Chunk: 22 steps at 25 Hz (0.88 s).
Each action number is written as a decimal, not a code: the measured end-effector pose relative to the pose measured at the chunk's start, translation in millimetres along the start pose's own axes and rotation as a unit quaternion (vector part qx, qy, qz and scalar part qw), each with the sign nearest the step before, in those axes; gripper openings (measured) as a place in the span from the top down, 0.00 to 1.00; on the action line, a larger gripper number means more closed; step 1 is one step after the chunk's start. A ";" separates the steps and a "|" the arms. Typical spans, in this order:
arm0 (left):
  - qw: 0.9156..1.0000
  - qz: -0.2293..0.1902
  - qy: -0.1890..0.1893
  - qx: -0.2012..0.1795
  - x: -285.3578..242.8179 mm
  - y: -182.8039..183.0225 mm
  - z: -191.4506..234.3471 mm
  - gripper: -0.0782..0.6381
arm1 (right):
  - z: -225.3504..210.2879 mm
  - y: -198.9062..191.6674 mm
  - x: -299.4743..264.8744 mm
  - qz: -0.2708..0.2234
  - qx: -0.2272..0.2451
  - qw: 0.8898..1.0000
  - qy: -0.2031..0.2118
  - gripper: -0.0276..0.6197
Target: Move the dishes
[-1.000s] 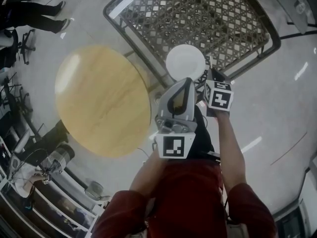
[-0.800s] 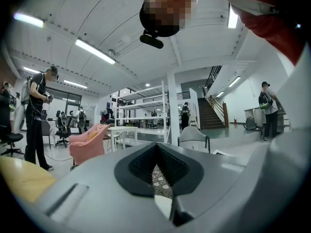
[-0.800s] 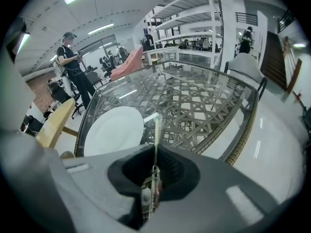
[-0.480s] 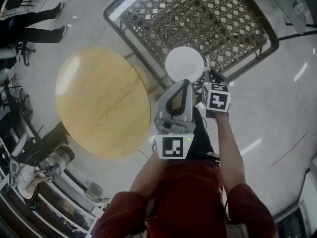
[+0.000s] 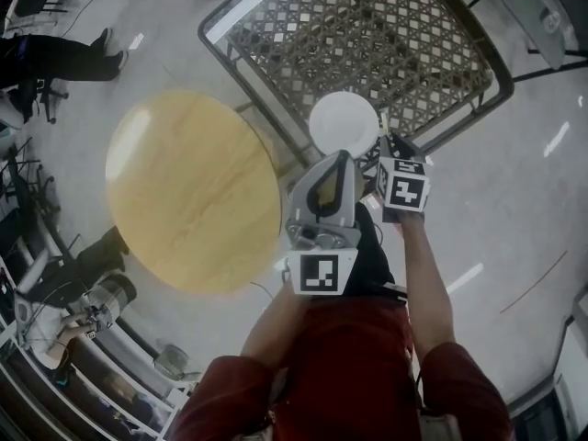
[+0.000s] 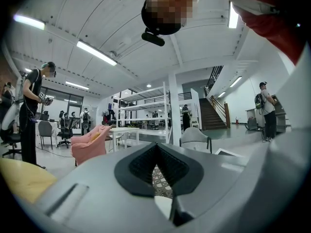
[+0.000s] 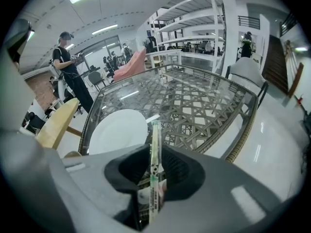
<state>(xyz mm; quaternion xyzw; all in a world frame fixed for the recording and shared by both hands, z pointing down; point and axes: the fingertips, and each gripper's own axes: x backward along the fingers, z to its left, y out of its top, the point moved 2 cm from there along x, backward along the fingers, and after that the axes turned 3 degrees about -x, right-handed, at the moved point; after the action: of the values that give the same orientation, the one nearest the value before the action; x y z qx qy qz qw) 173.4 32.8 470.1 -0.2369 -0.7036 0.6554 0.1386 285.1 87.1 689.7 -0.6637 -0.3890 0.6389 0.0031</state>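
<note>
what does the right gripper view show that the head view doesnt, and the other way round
Only the right gripper view: a thin wrapped stick upright between the jaws of the right gripper, which have just been opening and stand apart around it, and shelving behind. Only the head view: the person's red sleeves and the marker cube on that gripper. Both: the white plate on the glass-topped wicker table, with the round wooden table beside it.

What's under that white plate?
The white plate lies on the glass-topped wicker table, near its edge. The weave shows through the glass all around it, but the patch directly beneath the plate is covered.
</note>
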 end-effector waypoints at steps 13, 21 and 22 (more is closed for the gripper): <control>1.000 -0.023 0.013 0.002 7.4 28.5 14.1 0.88 | 24.3 48.8 56.8 -0.082 0.020 0.996 0.018 0.83; 0.998 -0.041 0.048 0.027 20.6 49.0 30.4 0.88 | 48.2 81.7 109.1 -0.162 0.032 0.986 0.039 0.83; 0.997 -0.043 0.053 0.027 19.1 51.4 31.6 0.88 | 49.5 89.2 115.8 -0.179 0.033 0.982 0.044 0.83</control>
<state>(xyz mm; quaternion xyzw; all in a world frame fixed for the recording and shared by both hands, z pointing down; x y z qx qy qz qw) 149.0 17.1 414.0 -0.2370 -0.6868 0.6543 0.2097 275.0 60.8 537.9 -0.6108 -0.4794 0.6105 0.1562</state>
